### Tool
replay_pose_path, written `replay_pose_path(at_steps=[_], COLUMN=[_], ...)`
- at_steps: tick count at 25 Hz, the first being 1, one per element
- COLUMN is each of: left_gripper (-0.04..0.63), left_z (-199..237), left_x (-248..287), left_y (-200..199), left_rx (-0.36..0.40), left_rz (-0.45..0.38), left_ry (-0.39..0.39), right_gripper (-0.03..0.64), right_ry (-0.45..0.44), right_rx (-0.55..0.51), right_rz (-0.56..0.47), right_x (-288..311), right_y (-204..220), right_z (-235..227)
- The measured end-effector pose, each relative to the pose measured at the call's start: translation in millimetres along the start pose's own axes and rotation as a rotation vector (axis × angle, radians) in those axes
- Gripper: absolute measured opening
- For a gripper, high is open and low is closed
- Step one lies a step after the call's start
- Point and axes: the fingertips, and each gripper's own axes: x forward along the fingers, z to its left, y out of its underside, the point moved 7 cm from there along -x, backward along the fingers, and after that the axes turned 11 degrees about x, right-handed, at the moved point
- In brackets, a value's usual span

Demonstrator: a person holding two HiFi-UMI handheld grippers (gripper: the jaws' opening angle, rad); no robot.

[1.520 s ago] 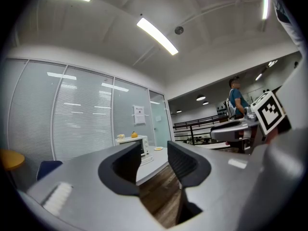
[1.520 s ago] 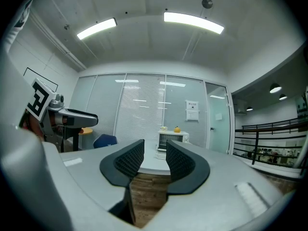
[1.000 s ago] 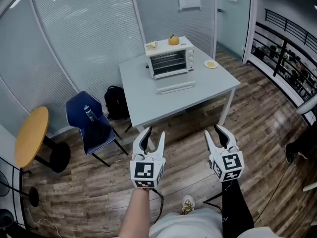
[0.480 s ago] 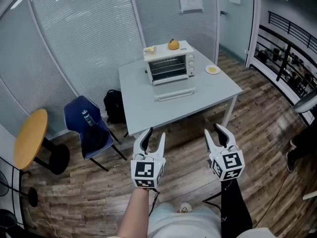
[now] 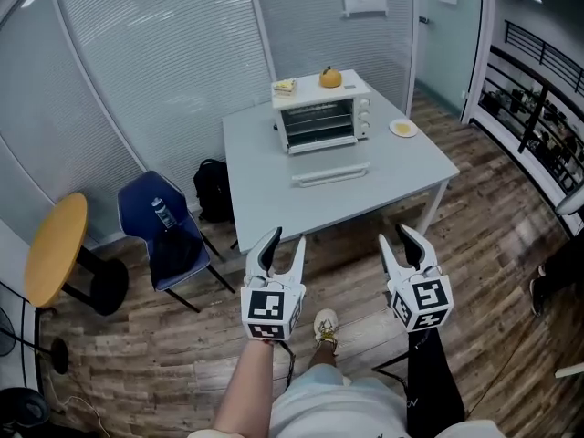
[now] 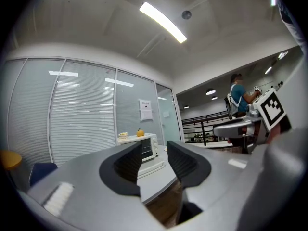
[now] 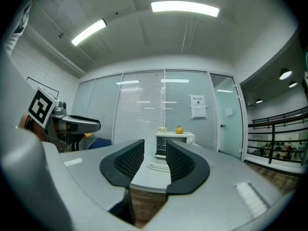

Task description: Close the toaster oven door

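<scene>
The left hand-held gripper [image 5: 284,247] and right hand-held gripper [image 5: 399,243] hang near, over the wooden floor [image 5: 173,359], both with jaws apart and empty. Farther off, at the far side of the grey surface [image 5: 265,190], stands the toaster oven [image 5: 321,121], its door [image 5: 330,174] folded down open.

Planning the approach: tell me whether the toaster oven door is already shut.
No, the door of the toaster oven lies folded down, open.

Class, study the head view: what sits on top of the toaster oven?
A round orange fruit and a small pale stack sit on the toaster oven. The patches of its top beneath them are hidden.
</scene>
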Motion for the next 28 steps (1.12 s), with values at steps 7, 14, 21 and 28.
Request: replay_pose_path(at_steps=[7, 14, 21, 28], left_gripper=[0.181, 0.181, 0.181, 0.181], left_z=[19.1, 44.7, 81.4, 113.6], left_x=[52.9, 117.1, 191.5, 263.6], left_y=[7.9, 14.8, 24.2, 32.0], left_rx=[0.008, 0.011, 0.004, 0.01], left_rz=[-0.017, -0.026, -0.017, -0.031], left_ry=[-0.009, -0.005, 0.014, 0.064], right_gripper=[0.123, 0.123, 0.123, 0.123], right_ry=[0.006, 0.03, 0.053, 0.079], right_rx=[-0.022, -0.04, -0.048, -0.048], right_rz=[-0.017, -0.019, -0.01, -0.013], right_x=[52.6, 111.7, 181.5, 251.3], right_y=[-10.1, -12.5, -21.2, -24.9], right_z=[-19.7, -46.6, -73.7, -96.9])
